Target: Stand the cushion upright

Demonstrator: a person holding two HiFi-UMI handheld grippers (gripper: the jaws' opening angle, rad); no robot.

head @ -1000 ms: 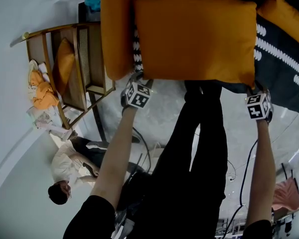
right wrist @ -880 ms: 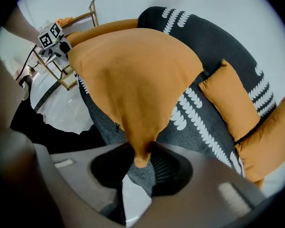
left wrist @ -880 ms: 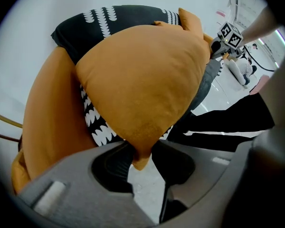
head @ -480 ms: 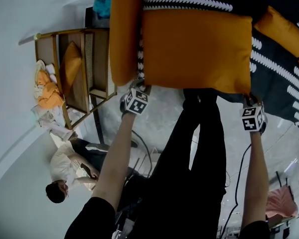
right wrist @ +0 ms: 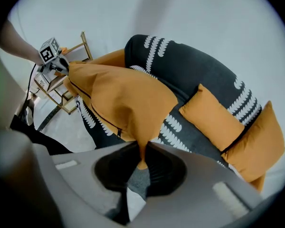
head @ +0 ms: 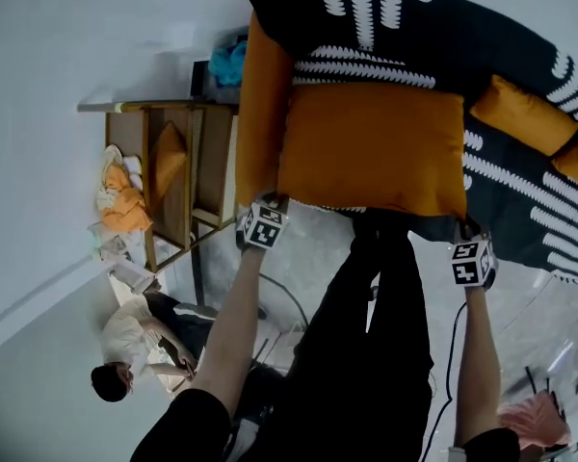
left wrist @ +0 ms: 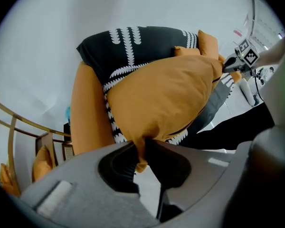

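Jaws have just been closing: the orange cushion is being pinched at both near corners by the left hand-held gripper and right hand-held gripper, and raised off the sofa toward upright.

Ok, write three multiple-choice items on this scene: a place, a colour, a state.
1. Where does the left gripper grip the big cushion? A a corner; B mid-face; C nowhere.
2. That cushion's colour? A blue; B orange; C white.
3. The right gripper is: A open, empty; B shut on the big cushion; C shut on nothing.
Key: 1 A, a fabric corner sits pinched between its jaws. 2 B, it is orange in every view. 3 B, its jaws, like the left's, have just been closing, with a corner pinched between them.
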